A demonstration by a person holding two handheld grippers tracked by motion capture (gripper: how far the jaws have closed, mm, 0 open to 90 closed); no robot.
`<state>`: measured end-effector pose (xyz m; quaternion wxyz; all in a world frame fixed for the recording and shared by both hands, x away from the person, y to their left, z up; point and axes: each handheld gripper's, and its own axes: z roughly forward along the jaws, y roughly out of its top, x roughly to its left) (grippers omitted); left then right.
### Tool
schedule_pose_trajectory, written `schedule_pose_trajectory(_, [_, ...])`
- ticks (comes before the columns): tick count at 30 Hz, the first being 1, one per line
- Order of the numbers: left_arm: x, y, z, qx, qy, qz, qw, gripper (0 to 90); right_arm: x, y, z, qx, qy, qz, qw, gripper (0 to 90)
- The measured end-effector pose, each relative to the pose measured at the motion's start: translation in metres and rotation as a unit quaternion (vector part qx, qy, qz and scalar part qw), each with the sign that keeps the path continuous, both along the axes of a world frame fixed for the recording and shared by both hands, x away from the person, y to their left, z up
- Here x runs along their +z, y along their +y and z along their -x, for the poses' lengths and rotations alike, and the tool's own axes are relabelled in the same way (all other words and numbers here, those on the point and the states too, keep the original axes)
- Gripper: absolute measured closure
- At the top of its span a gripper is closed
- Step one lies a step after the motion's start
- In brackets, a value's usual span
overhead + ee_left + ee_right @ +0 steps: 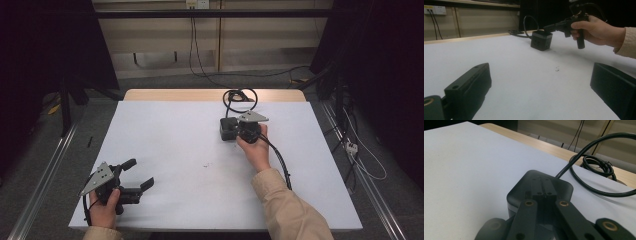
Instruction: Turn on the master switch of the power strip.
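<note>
While the right gripper (243, 131), jaws shut, presses on top of the black cube socket (228, 129) upper right of centre, the left gripper (134, 175) waits wide open, lower left; next, probably lifting off.

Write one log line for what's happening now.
left hand-held gripper: open, idle | right hand-held gripper: shut over cube | cord: coiled behind

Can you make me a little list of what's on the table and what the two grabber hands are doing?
Table: white table top
Thing on it: black cube-shaped box with a black cord coiled behind it
Right gripper: jaws shut, tips resting over the top of the box
Left gripper: jaws open, nothing between them, near the front left corner
Small speck: mid-table
</note>
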<state>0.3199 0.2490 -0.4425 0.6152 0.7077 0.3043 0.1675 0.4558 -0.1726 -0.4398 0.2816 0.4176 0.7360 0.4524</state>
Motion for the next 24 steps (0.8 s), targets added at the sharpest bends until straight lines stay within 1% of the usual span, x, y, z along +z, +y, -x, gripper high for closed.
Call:
schedule_pose_trajectory(2, [-0.0006, 0.0004, -0.0004, 0.001, 0.0, 0.001, 1.0, 3.0, 0.0, -0.0003, -0.0002, 0.0, 0.001, -0.002, 1.0, 90.0])
schedule_pose_trajectory(5, [-0.0008, 0.001, -0.0005, 0.002, 0.002, -0.002, 1.0, 3.0, 0.0005, 0.0, -0.0003, 0.001, 0.001, 0.002, 1.0, 90.0])
schedule_pose_trajectory(11, [-0.0007, 0.0008, -0.0007, 0.002, 0.001, -0.001, 1.0, 3.0, 0.0003, 0.0, -0.0002, -0.002, 0.002, -0.003, 1.0, 90.0])
schedule_pose_trajectory(13, [-0.0008, 0.001, -0.0012, 0.002, 0.0, -0.001, 1.0, 3.0, 0.0006, 0.0004, 0.0, -0.002, 0.001, 0.0, 1.0, 90.0])
schedule_pose_trajectory(15, [-0.0008, 0.0013, -0.0013, 0.003, 0.0, 0.0, 1.0, 3.0, 0.0009, -0.0002, -0.0005, -0.003, 0.005, -0.005, 1.0, 90.0])
schedule_pose_trajectory(16, [-0.0008, 0.0014, -0.0014, 0.003, 0.0, 0.0, 1.0, 3.0, 0.0008, -0.0008, -0.0008, -0.004, 0.008, -0.012, 0.9999, 90.0])
schedule_pose_trajectory(17, [-0.0008, 0.0013, -0.0014, 0.002, 0.0, -0.001, 1.0, 3.0, 0.0021, -0.0023, -0.001, -0.014, 0.008, -0.013, 0.9998, 90.0])
schedule_pose_trajectory(24, [-0.0008, 0.0012, -0.0018, 0.002, 0.001, 0.001, 1.0, 3.0, 0.0034, -0.0072, -0.0013, -0.018, 0.015, -0.014, 0.9996, 90.0])
